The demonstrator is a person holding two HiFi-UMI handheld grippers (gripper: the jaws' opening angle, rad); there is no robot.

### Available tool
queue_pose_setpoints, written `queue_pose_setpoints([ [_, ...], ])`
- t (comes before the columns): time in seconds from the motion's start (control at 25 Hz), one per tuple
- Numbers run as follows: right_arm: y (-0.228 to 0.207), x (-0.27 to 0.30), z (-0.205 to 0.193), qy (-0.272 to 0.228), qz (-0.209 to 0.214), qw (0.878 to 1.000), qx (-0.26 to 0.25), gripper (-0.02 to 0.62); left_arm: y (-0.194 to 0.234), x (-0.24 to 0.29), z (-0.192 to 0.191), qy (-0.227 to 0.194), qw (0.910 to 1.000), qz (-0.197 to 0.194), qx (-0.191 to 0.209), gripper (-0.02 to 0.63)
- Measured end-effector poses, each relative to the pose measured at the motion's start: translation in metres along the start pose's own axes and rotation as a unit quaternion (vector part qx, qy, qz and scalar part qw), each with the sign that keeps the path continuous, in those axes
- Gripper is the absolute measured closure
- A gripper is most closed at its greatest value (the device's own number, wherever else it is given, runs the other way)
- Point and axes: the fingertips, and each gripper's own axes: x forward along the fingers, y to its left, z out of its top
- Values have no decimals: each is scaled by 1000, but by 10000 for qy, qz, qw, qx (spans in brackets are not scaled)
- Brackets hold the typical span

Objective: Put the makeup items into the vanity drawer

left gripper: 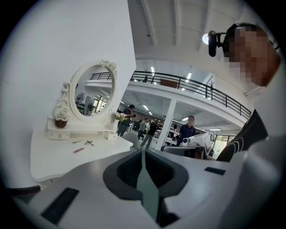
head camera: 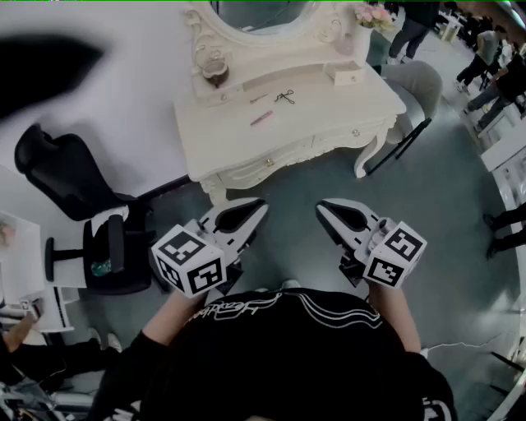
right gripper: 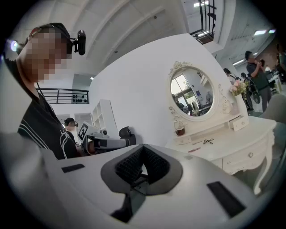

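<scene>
A white vanity [head camera: 329,115] with an oval mirror [head camera: 263,12] stands ahead of me. On its top lie a pink stick [head camera: 261,118], a black looped tool [head camera: 285,97] and a thin pale stick [head camera: 258,99]. The front drawer [head camera: 269,162] is closed. My left gripper [head camera: 261,203] and right gripper [head camera: 322,205] hang close to my body, well short of the vanity, both shut and empty. In the left gripper view the left gripper [left gripper: 142,152] points past the pink stick [left gripper: 78,150]. In the right gripper view the right gripper [right gripper: 143,147] shows the pink stick [right gripper: 194,149] far off.
A black office chair [head camera: 66,177] stands left of the vanity and a grey chair [head camera: 415,82] at its right end. A small drawer box [head camera: 345,74], a brown jar [head camera: 216,72] and flowers [head camera: 374,15] sit on the vanity shelf. People stand at the far right.
</scene>
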Motion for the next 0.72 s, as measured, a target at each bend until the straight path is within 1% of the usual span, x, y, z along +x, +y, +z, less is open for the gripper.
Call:
queue_pose_setpoints([
  [0.32,-15,-11,10,-46,-49,9999,-109,569,-7,17,-1,37,10000,-20,26,563],
  [0.52,-27,-28,14,-70,-78,9999,-44,569,-16,32,0,-17,9999,0,100,563],
  [0.64,-35,-39,20,-74,-69,9998,-182,568,-24,44,4,-86,9998,31,165,563],
  [0.72,-40,-45,16,53,-107,9994,-336,566,-27,50,1,-114,9998,83,168,563],
])
